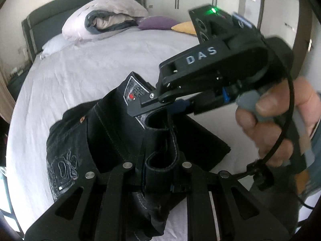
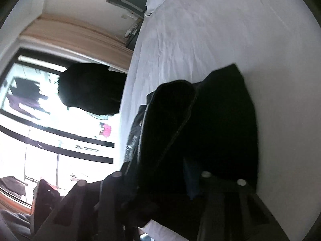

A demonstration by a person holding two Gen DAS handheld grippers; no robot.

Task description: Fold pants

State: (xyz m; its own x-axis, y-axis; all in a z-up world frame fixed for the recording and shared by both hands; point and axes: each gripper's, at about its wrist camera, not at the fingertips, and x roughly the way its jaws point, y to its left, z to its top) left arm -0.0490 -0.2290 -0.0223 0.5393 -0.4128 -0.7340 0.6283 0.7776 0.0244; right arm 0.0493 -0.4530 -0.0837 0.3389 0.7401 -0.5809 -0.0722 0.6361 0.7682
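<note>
Black jeans with pale embroidery and a waistband label lie bunched on the white bed sheet. My left gripper is shut on a thick rolled fold of the jeans at the bottom of the left wrist view. My right gripper, marked DAS, reaches in from the right and is shut on the jeans' waistband beside the label. In the right wrist view the jeans fill the lower middle, dark and folded over, and my right gripper is clamped on them.
A rolled duvet and pillow, a purple cushion and a yellow cushion lie at the head of the bed by the dark headboard. A bright window stands left of the bed.
</note>
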